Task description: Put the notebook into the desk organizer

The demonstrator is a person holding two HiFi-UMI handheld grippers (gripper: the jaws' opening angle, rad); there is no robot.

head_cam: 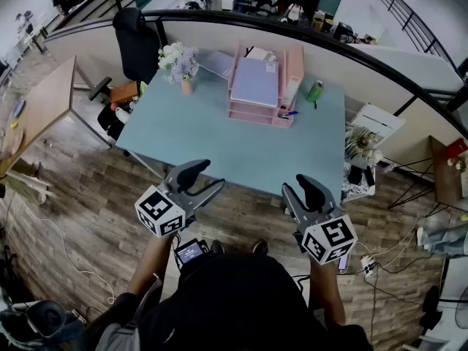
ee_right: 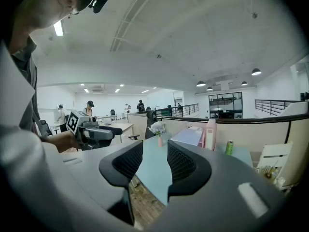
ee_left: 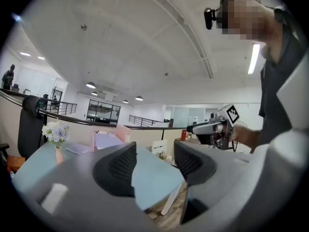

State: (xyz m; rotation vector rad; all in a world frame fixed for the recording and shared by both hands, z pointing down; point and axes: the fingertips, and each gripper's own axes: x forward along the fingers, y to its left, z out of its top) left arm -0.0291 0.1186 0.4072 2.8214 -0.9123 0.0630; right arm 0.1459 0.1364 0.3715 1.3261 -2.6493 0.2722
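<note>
The organizer's point(head_cam: 256, 113) lower trays are too dim to see into. A lilac notebook point(head_cam: 254, 81) lies flat in its top tray, on the tabletop's point(head_cam: 219, 137) far side. From above, the left hand point(ee_right: 62, 141) and right hand point(ee_left: 244, 136) hide under the tongs' bodies. Left tongs point(head_cam: 208, 178) and right tongs point(head_cam: 295, 186) point roughly level at the tabletop, short of its near edge, both released and empty.

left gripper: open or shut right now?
Open. In its own view the left gripper has its jaws apart, with only the table showing between them.
</note>
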